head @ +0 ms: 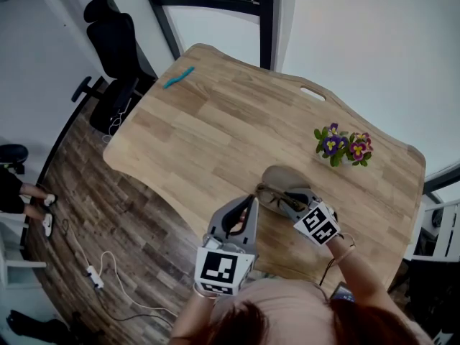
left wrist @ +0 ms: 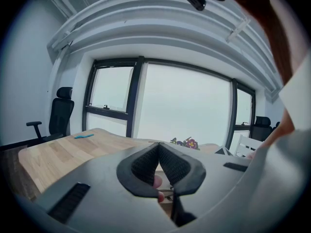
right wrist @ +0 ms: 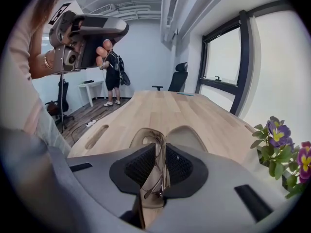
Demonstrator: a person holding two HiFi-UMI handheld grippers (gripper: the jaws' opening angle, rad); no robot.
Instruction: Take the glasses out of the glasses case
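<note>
left gripper (left wrist: pixel 159 145) raised, jaws closed empty; right gripper (right wrist: pixel 160 152) jaws clamp glasses (right wrist: pixel 158 180) in open glasses case (right wrist: pixel 184 136).

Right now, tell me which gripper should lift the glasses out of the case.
Right: the right gripper grips the glasses inside the open case; the left gripper is shut, empty, away from it.
</note>
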